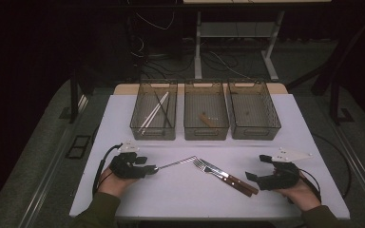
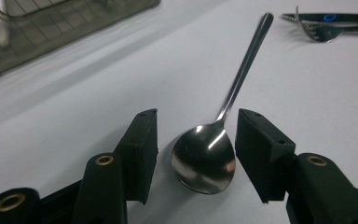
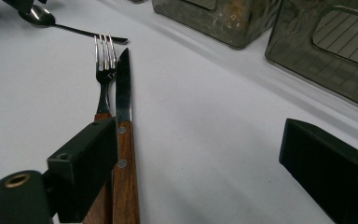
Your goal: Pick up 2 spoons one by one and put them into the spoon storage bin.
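White counter (image 1: 138,199) under dim light, seen from above, with three clear bins along its far edge: the left bin (image 1: 154,110) holds chopsticks, the middle bin (image 1: 206,112) a short brown piece, the right bin (image 1: 254,111) nothing discernible. Left hand-held gripper (image 1: 153,168), near the front left of the counter, has its jaws parted around the bowl of a spoon (image 2: 209,149); in the left gripper view the bowl lies between the two black pads (image 2: 142,149), close to the pad on that view's right, contact not discernible, handle pointing away toward the cutlery at centre. Fork (image 3: 104,79) and knife (image 3: 123,121), both wooden-handled, lie side by side, touching, on the counter between the hands. Right hand-held gripper (image 1: 250,176), at the front right, stands wide open and holds nothing; in the right gripper view one jaw sits just beside the two wooden handles
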`<state>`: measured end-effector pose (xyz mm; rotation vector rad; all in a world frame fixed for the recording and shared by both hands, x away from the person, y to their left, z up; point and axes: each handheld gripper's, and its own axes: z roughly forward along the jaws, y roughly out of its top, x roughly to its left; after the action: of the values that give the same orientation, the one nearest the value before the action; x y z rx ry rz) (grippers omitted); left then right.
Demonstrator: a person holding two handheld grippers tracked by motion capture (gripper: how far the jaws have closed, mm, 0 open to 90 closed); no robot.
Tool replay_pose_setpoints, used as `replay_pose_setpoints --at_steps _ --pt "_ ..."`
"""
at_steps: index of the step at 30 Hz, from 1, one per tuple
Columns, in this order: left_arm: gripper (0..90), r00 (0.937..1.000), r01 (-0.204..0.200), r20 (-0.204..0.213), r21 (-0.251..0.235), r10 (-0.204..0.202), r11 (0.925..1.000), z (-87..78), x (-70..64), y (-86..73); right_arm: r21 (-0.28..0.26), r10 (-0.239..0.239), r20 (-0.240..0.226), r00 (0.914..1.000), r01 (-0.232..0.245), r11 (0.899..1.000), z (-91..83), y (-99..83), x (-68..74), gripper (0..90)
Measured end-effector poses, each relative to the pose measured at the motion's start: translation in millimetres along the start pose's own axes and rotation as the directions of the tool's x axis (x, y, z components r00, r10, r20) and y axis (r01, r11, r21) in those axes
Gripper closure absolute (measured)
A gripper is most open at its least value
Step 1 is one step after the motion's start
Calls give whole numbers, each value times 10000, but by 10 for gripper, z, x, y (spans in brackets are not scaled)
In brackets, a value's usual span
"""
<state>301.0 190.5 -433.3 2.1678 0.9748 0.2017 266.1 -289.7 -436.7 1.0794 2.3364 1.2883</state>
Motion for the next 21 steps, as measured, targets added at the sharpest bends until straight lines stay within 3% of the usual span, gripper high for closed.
replay_pose_setpoints --at_steps 11,18,21 --pt "482 10000 -85 -2 517 85 9986 73 -24 -23 2 -76 12 10000 76 10000 -5 0 -6 120" --pt "482 9984 -519 -182 727 533 9960 85 -63 -25 9 -78 47 10000 78 10000 -14 -1 -4 120" --pt "488 9953 -870 -353 877 903 9923 89 -98 -21 5 -87 44 10000 87 10000 -16 1 -1 120"
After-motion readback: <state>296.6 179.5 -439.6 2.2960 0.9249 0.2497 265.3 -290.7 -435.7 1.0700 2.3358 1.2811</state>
